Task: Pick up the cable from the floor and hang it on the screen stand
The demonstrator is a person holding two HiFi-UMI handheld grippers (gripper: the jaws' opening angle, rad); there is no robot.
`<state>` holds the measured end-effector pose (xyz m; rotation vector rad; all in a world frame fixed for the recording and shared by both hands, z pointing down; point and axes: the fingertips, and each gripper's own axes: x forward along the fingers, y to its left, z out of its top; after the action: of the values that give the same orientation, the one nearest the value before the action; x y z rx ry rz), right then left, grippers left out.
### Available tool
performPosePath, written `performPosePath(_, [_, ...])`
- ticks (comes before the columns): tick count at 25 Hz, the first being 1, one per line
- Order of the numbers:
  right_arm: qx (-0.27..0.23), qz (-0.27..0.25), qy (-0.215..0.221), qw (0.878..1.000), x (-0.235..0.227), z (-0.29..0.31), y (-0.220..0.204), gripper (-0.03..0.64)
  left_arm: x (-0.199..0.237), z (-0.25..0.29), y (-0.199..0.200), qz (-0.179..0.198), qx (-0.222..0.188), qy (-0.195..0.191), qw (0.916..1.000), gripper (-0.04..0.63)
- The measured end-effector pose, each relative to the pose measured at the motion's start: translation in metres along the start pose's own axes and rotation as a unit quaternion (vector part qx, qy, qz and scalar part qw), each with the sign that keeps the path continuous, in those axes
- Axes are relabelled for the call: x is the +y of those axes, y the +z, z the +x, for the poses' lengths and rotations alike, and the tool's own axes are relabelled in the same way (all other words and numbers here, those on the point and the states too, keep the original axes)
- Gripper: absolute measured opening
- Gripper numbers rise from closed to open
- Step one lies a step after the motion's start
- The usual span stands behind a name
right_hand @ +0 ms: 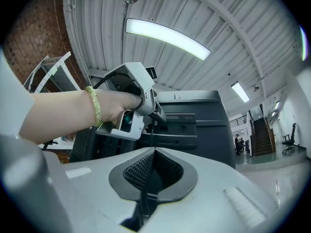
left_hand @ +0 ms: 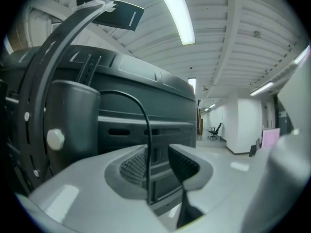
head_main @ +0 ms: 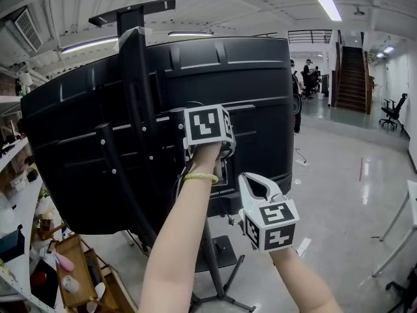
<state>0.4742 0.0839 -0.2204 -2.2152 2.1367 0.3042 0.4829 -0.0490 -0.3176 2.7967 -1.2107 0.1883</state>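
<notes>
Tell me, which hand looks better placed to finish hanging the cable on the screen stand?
Left, probably. The left hand-held gripper is up at the back of the screen, jaws apart with the cable running between them. The right hand-held gripper sits lower, shut, away from it.

The head view faces the screen back [head_main: 215,90], which both gripper views see from nearer.

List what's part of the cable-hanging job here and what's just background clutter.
Job:
- cable, between the open jaws of the left gripper
- screen stand and its screen
- right gripper, shut

Lying about:
- office chair
- staircase
- shelf clutter
- people far back
</notes>
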Motion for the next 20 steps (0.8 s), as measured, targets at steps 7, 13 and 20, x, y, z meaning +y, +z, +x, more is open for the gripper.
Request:
performPosePath(7, [0.000,-0.008,0.012,1.000,0.012,-0.011,-0.007,0.000,-0.005,-0.033,-0.063,0.015,-0.035,-0.007,0.9992,0.173])
performPosePath(13, [0.015,0.013,0.030,0.999,0.029,-0.027,-0.046,0.000,-0.002,-0.063,-0.146,0.002,-0.040,-0.017,0.9990,0.132])
performPosePath(20, [0.052,0.029,0.043,0.997,0.053,-0.051,-0.097,0.000,-0.007,-0.118,-0.227,-0.025,-0.037,-0.022,0.9988,0.008])
